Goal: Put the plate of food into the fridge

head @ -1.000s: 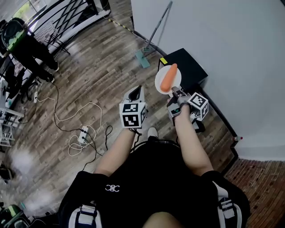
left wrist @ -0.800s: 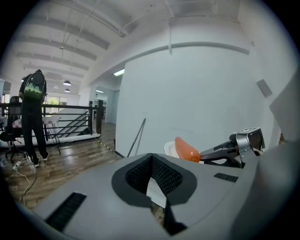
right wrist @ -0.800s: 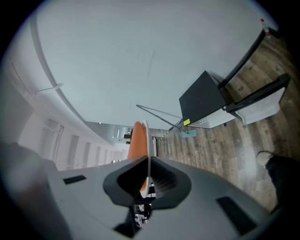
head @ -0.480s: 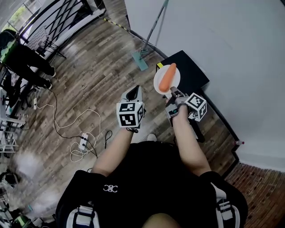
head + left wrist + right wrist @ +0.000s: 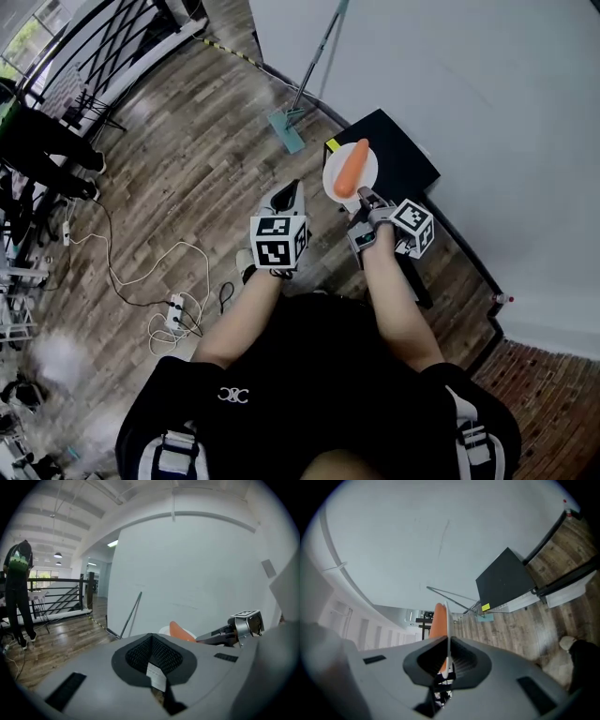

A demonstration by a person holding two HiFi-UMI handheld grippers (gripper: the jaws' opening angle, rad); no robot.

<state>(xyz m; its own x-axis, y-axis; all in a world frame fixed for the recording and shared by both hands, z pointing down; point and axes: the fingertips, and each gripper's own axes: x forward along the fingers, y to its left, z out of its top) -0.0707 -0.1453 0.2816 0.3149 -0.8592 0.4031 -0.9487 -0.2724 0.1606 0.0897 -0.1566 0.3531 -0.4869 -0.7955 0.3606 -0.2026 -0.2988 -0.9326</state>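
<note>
The right tool (image 5: 361, 197) was clamped on the near rim of a round white plate (image 5: 331, 171), its two jaws pressed onto the thin edge from either side, so the plate reached out ahead of the tool and away from the person. A long orange carrot (image 5: 352, 167) lay across the plate, its narrow end pointing away from the tool. In the right gripper view the plate (image 5: 448, 620) showed edge-on as a thin white line running up from between the jaws of the right tool (image 5: 446, 660), with the carrot (image 5: 438, 620) on its left face. In the head view the plate overlapped the near left corner of a small black fridge (image 5: 403, 159) that stood on the wooden plank floor (image 5: 187, 169) against a plain white wall (image 5: 469, 84); whether the plate touched the fridge's top could not be told. The left tool (image 5: 286, 195) was held just left of the right one and apart from the plate, its jaws closed together on nothing (image 5: 152, 653); from its own view the plate (image 5: 164, 630) and carrot (image 5: 180, 632) sat beyond its tip, slightly to the right. A long-handled mop with a pale green head (image 5: 286, 127) leaned on the wall left of the fridge
</note>
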